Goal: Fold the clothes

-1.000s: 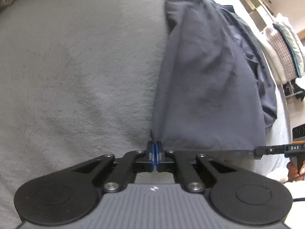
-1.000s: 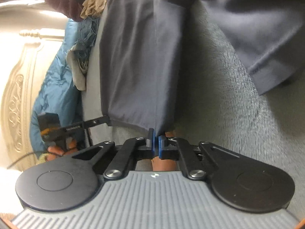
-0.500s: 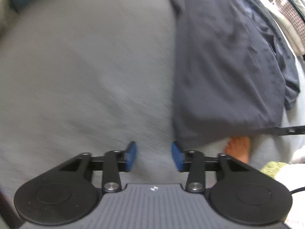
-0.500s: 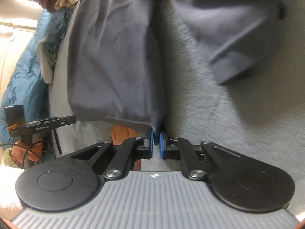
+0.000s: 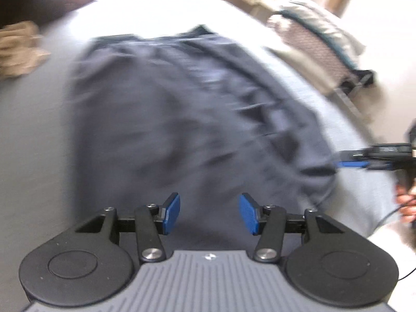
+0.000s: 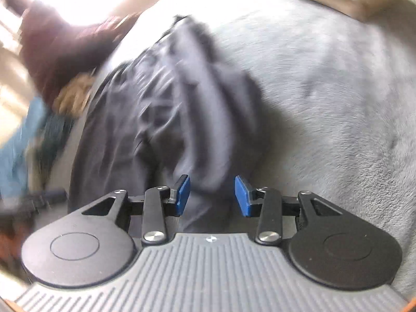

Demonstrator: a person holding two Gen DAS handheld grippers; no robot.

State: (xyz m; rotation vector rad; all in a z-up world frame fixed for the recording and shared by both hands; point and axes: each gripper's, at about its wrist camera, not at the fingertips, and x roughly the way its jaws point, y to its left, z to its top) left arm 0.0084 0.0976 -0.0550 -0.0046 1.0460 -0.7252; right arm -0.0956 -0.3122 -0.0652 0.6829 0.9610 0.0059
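Note:
A dark navy garment (image 5: 182, 119) lies folded lengthwise on a grey fleece bed cover (image 5: 31, 140). My left gripper (image 5: 209, 214) is open and empty just above the garment's near end. In the right wrist view the same garment (image 6: 156, 119) lies bunched and wrinkled. My right gripper (image 6: 212, 195) is open with its jaws on either side of a raised fold of cloth, not closed on it. The right gripper also shows at the right edge of the left wrist view (image 5: 374, 156), at the garment's right edge. Both views are motion blurred.
A beige cloth (image 5: 18, 49) and a dark maroon item (image 6: 59, 49) lie at the far left of the bed. Folded linens hang on a rack (image 5: 319, 49) beyond the bed's right edge. A blue quilt (image 6: 15, 145) lies left of the garment.
Both grippers were shut on the garment's hem corners one second ago. The left let go first, then the right. Both views have swung to look along the garment's length.

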